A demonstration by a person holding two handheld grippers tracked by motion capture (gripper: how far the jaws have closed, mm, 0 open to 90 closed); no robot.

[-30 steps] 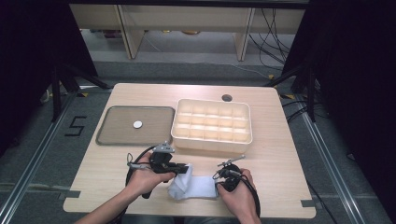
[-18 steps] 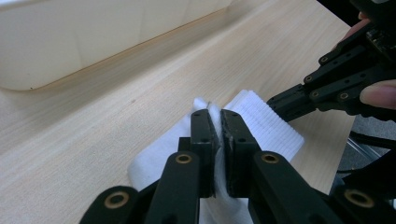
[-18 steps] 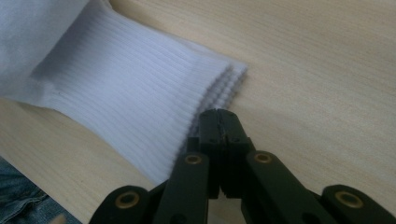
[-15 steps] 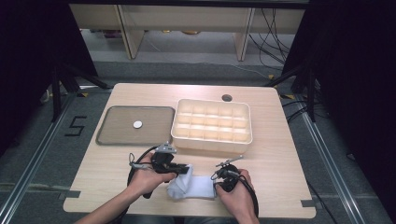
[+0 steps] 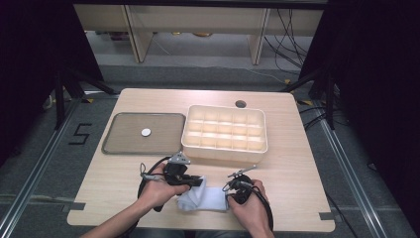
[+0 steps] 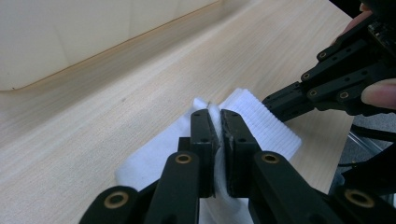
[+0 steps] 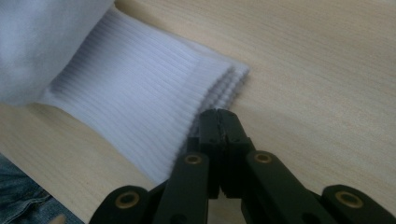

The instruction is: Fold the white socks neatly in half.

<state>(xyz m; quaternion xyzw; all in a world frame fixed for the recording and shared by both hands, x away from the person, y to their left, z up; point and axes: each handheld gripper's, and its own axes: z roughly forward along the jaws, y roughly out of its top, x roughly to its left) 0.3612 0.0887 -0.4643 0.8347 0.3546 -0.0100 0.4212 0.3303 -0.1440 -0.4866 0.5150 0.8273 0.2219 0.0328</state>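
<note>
Sock [image 5: 205, 198], white and ribbed at the cuff, lying folded on the near edge of the table [image 5: 307, 198] between the two hand-held grippers. Left gripper [image 6: 219, 140]: jaws nearly together, pinching a raised fold of the sock's plain knit. Right gripper [image 7: 219, 140]: jaws closed against each other at the cuff's edge; whether any fabric is caught between them cannot be told, since the tips sit just beside the layered rim of the cuff [image 7: 140, 107].

Handling, as judged: the sock is light, soft and limp, so it will sag and unfold from any single pinch and cannot be pushed, only pulled or lifted. It is neither fragile nor slippery; the ribbing gives the jaws purchase. The cuff, thick and several layers deep, looks the surest place to hold, with a second hold on the body to keep the fold.

Surroundings: a cream divided box [image 5: 225, 134] stands just beyond the sock, its near wall close to the left gripper. A grey tray [image 5: 124, 144] with a small white disc [image 5: 145, 132] lies farther left. Nothing lies between sock and box.
</note>
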